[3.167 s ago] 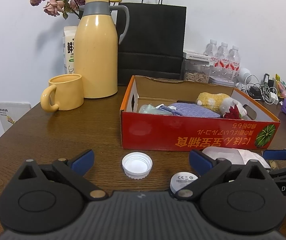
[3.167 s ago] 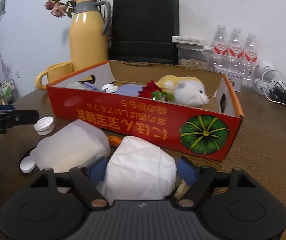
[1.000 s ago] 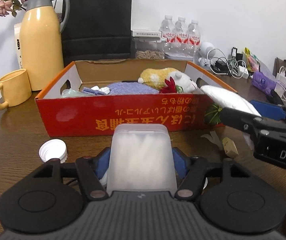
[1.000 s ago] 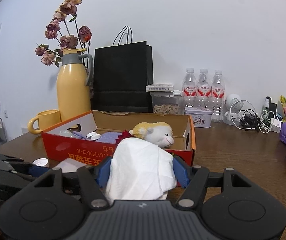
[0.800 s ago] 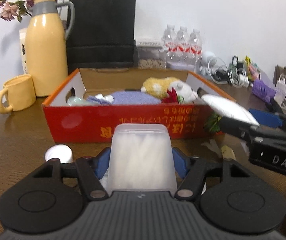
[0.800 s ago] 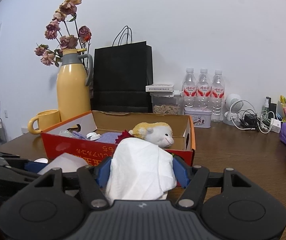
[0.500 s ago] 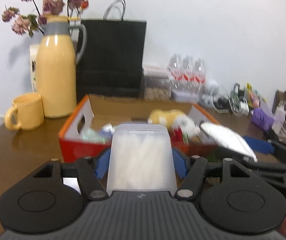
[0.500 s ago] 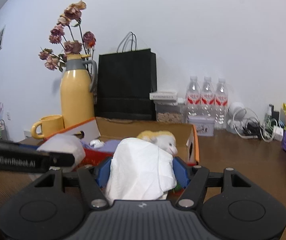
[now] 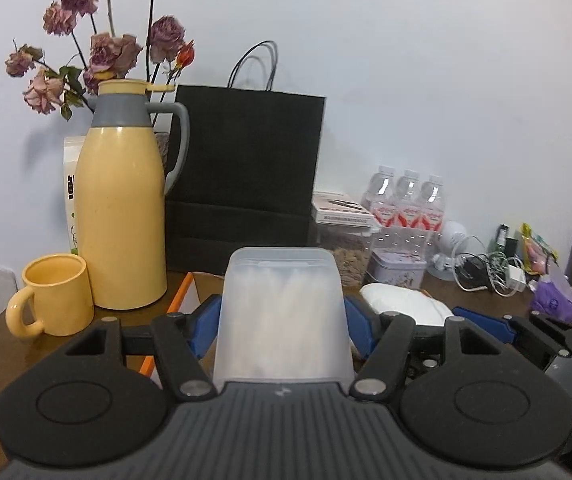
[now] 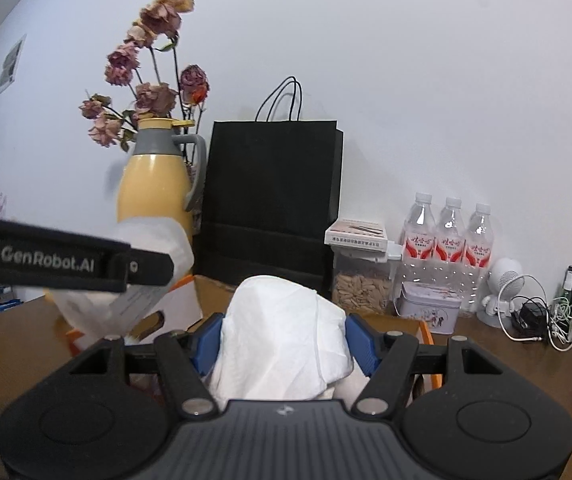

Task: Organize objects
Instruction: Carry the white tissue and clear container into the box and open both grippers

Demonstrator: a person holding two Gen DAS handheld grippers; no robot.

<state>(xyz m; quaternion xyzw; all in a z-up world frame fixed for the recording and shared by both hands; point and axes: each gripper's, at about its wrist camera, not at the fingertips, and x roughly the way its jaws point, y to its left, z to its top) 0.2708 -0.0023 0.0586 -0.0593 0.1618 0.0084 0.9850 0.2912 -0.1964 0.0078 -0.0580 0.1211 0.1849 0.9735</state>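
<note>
My left gripper (image 9: 282, 320) is shut on a translucent plastic box (image 9: 282, 312) with white sticks inside, held up in the air. My right gripper (image 10: 286, 340) is shut on a white tissue pack (image 10: 286, 332), also raised. The open cardboard box shows only as an orange edge (image 9: 180, 292) below the left gripper and as its flaps and rim (image 10: 425, 334) below the right one. The left gripper (image 10: 66, 256) with its plastic box (image 10: 154, 240) crosses the left of the right wrist view. The tissue pack (image 9: 401, 306) shows at the right of the left wrist view.
At the back stand a yellow thermos (image 9: 120, 216) with dried roses, a yellow mug (image 9: 56, 294), a black paper bag (image 9: 246, 184), three water bottles (image 9: 405, 204), a seed jar (image 10: 359, 286), a small tin (image 10: 425, 306) and a tangle of chargers (image 10: 545, 316).
Both grippers have lifted higher with their loads. The cardboard box and its contents have dropped almost out of both views, and the back wall now fills them.
</note>
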